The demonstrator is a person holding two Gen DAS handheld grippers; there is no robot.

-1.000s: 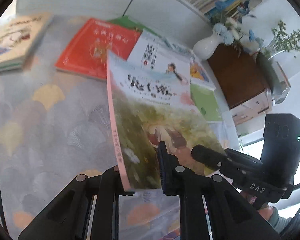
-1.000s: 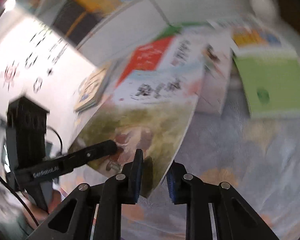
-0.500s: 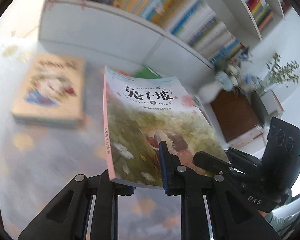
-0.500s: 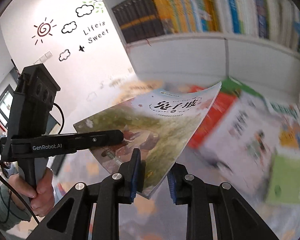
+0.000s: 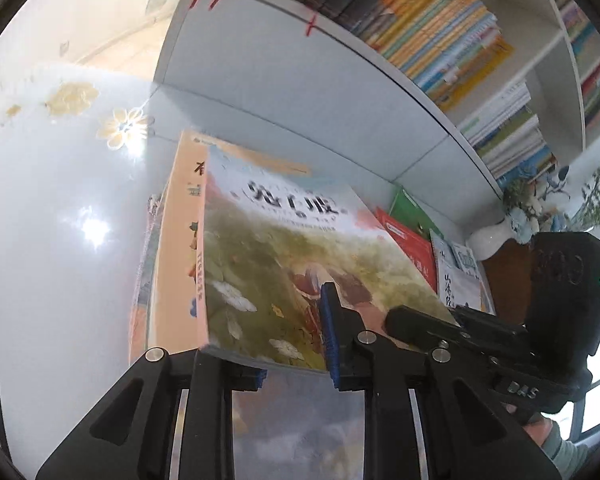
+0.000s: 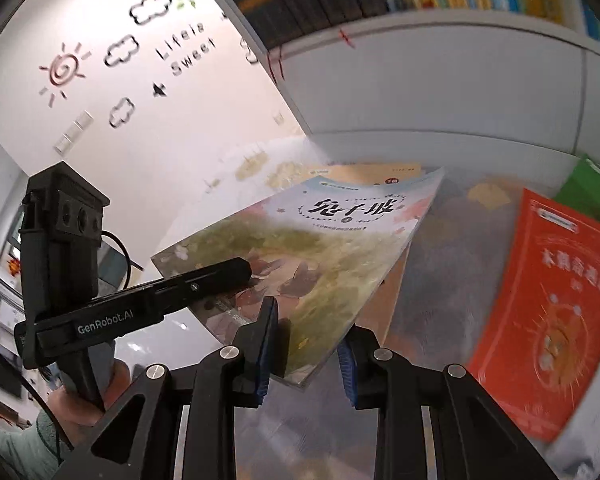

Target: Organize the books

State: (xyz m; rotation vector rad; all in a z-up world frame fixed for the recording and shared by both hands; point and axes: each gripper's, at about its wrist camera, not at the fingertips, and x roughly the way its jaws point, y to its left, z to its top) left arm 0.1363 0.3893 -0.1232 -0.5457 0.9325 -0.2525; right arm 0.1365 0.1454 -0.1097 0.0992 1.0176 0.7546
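Note:
I hold one book with a green meadow cover [image 5: 284, 264] in both grippers. My left gripper [image 5: 292, 360] is shut on its near edge, one blue pad on the cover and the other beneath. My right gripper [image 6: 306, 354] is shut on the near right corner of the same book [image 6: 320, 248]. The book hangs tilted over a stack topped by a peach-orange book [image 5: 172, 264] near the table's left end. Each view shows the other gripper's finger lying on the cover.
A red book [image 6: 552, 300] and a green book [image 6: 592, 196] lie flat to the right. More books [image 5: 456, 276] lie beyond them. A white bookcase [image 5: 300, 92] full of books runs along the table's far edge. A white vase [image 5: 496, 240] stands at the right.
Both grippers carried the meadow book left, away from the spread of flat books, to over the peach-orange stack. The grip on it has held throughout.

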